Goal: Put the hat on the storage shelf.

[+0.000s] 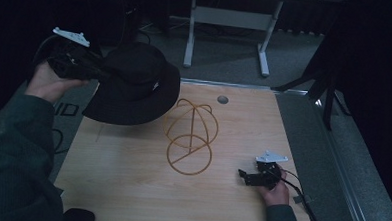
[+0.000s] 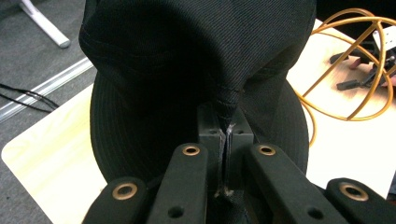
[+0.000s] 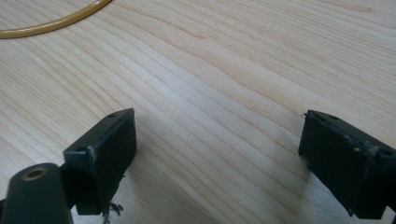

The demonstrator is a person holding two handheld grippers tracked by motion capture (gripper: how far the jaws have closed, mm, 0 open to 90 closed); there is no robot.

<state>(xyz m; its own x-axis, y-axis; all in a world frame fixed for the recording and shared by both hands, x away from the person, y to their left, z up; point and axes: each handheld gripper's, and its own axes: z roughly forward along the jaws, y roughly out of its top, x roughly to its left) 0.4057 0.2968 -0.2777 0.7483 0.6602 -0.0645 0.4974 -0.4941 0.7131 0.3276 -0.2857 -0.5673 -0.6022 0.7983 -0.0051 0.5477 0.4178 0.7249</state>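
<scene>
A black bucket hat (image 1: 135,83) hangs in the air over the table's back left, held by my left gripper (image 1: 93,68), which is shut on a fold of its fabric. In the left gripper view the hat (image 2: 196,60) is pinched between the closed jaws of that gripper (image 2: 227,135). A yellow wire hat stand (image 1: 190,135) rests on the table's middle, just right of the hat, also seen as golden wire loops (image 2: 355,70). My right gripper (image 1: 245,176) rests low at the front right, open, empty; the right gripper view shows its jaws (image 3: 217,154) wide apart over bare wood.
The light wooden table (image 1: 130,187) has a round grey cable grommet (image 1: 223,99) near its back edge. A white desk frame (image 1: 227,27) stands on the grey floor behind. A curve of the stand's base ring (image 3: 56,21) lies ahead of the right gripper.
</scene>
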